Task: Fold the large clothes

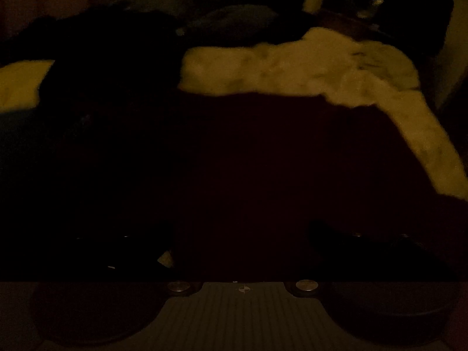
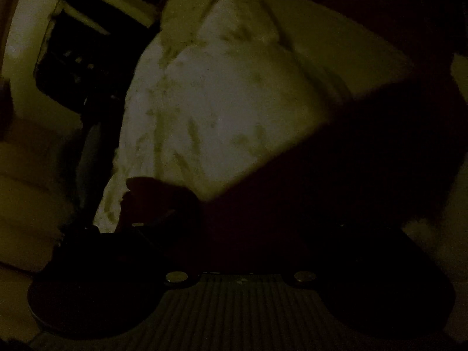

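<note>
Lying flat ahead of the left gripper (image 1: pixel 239 245), a dark maroon garment (image 1: pixel 263 161) covers the pale patterned bedding (image 1: pixel 292 70); its jaws look parted, holding nothing I can discern. Right view: the right gripper (image 2: pixel 234 234) angles low over the garment's (image 2: pixel 336 161) edge, its grasp too dark to tell.

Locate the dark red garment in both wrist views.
Left wrist: the dark red garment fills the centre and lower middle, its far edge against the pale patterned bedding.
Right wrist: the garment takes the lower right, running up the right side.
Shared landmark: the pale patterned bedding.
</note>
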{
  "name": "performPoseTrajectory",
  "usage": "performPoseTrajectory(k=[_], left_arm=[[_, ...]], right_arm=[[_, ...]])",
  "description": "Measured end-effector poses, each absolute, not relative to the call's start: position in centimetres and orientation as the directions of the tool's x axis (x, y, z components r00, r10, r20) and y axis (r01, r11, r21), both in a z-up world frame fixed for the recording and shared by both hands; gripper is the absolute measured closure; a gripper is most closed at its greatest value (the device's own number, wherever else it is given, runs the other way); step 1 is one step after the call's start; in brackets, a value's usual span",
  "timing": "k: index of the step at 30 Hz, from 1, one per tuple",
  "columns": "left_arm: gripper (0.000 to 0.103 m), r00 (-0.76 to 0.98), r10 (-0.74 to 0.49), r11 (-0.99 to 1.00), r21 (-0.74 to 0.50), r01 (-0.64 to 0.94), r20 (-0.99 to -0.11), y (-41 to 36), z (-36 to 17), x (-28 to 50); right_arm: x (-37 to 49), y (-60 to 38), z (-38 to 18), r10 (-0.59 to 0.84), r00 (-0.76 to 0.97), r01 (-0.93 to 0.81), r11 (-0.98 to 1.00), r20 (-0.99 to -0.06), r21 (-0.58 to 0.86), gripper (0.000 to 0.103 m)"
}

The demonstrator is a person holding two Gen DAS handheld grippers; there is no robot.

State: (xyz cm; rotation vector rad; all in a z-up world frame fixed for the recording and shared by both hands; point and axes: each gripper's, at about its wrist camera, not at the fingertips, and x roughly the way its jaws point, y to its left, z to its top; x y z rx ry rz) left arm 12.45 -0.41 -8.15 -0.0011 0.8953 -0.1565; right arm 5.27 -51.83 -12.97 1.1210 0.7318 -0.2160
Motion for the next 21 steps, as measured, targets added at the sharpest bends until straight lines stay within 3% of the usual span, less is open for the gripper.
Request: performPoseTrajectory(k=[1, 3, 6, 8, 10, 13, 14, 19, 21], left_arm=[[0.0, 0.616, -0.15, 0.987, -0.081, 0.139, -0.773, 0.2, -8.3, 11.8], [0.0, 0.625, -0.181, 0.98, -0.09, 0.175, -0.759, 0.7, -8.1, 10.4], [0.0, 0.63, -0.152, 0.978, -0.022, 0.209, -0.762, -0.2, -8.1, 8.9], [0.0, 0.644, -0.14, 0.975, 0.009, 0.221, -0.752, -0.9, -7.9, 7.9], [0.0, 0.651, -0.167, 0.973, -0.017, 0.23, -0.74, -1.1, -7.9, 7.6], [0.0, 0.592, -0.228, 0.966, -0.102, 0.239, -0.773, -1.3, -9.4, 8.0], [0.0, 0.578, -0.226, 0.967, -0.109, 0.231, -0.784, -1.4, -10.0, 8.0], [0.0, 0.587, -0.217, 0.966, -0.085, 0.244, -0.78, -1.8, -11.2, 8.1], [0.0, 0.582, -0.218, 0.967, -0.092, 0.238, -0.783, -1.7, -11.4, 8.2]], right_arm=[[4.7, -51.7, -13.1, 0.175, 0.761, 0.506, 0.441, -0.624, 0.741, 0.02], [4.0, -51.2, -12.8, 0.163, 0.772, 0.502, 0.434, -0.614, 0.748, 0.021], [3.7, -50.6, -12.1, 0.171, 0.775, 0.47, 0.487, -0.609, 0.736, 0.022], [2.7, -50.6, -11.4, 0.144, 0.808, 0.457, 0.46, -0.572, 0.761, 0.028], [1.9, -50.7, -11.1, 0.144, 0.843, 0.416, 0.437, -0.518, 0.797, 0.028], [1.8, -50.8, -11.9, 0.173, 0.812, 0.465, 0.386, -0.558, 0.797, 0.032], [1.6, -51.0, -12.3, 0.17, 0.812, 0.476, 0.359, -0.558, 0.803, 0.036], [0.3, -51.0, -12.5, 0.214, 0.834, 0.452, 0.262, -0.508, 0.852, 0.036], [0.6, -50.8, -12.7, 0.227, 0.818, 0.467, 0.275, -0.529, 0.84, 0.036]])
